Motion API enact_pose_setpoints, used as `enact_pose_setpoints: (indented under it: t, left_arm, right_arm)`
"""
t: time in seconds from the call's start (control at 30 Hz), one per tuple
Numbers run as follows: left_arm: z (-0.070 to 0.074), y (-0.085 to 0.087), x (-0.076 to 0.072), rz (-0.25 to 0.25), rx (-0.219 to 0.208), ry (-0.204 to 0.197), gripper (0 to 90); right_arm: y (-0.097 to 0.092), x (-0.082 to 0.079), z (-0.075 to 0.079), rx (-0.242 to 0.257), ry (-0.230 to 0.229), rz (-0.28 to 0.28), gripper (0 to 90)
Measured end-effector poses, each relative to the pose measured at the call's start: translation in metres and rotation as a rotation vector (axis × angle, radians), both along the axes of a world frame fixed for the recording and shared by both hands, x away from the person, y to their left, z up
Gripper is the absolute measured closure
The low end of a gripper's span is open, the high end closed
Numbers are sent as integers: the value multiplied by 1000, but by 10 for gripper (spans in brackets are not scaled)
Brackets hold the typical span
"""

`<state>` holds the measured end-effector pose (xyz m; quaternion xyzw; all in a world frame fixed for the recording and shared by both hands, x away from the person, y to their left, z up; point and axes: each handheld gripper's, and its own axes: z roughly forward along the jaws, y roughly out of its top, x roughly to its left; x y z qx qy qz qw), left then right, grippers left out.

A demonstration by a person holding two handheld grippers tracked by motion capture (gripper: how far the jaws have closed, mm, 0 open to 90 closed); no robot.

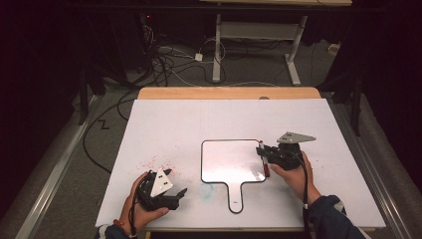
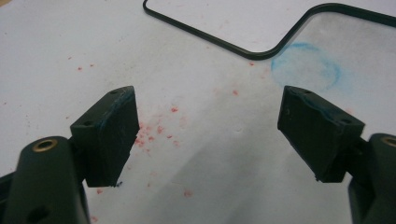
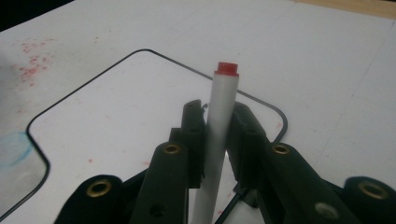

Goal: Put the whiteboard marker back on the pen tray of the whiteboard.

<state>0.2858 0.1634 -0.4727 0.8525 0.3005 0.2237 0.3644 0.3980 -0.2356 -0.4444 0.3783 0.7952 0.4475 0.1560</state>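
A small paddle-shaped whiteboard (image 1: 224, 159) with a black rim and a short handle lies on the white sheet, and its rim (image 2: 261, 51) also runs across the top of the left gripper view. My right gripper (image 1: 263, 155) is over the board's right edge, shut on a white marker (image 1: 264, 163) with a red end pointing down at the board. In the right gripper view the marker (image 3: 224, 102) stands between the jaws of the right gripper (image 3: 217, 109), above the board (image 3: 116, 116). My left gripper (image 1: 178, 195) rests at the front left, open (image 2: 210, 107) and holding nothing.
A white sheet (image 1: 308, 124) covers the table, and its wooden edge (image 1: 229, 93) shows at the back. Red specks (image 1: 159, 163) and a blue smudge (image 1: 206, 189) mark the sheet near the left gripper. Cables and another table's legs (image 1: 217, 50) lie on the floor beyond.
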Motion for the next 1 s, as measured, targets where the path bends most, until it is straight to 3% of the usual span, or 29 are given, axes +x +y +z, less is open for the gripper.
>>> enact_pose_setpoints:
  t: [0.23, 0.3, 0.63, 1.0]
  left_arm:
    - [-1, 0, 1, -2, 6, 8, 197]
    - [-2, -1, 1, -2, 9, 9, 197]
    - [-2, -2, 1, 7, 19, 14, 197]
    - [-3, -2, 1, 5, 25, 18, 197]
  right_arm:
    - [-1, 20, -17, -6, 55, -60, 758]
    - [1, 23, -21, -39, 70, -72, 744]
    - [6, 26, -26, -173, 55, -101, 645]
    - [-2, 25, -25, -185, 52, -109, 614]
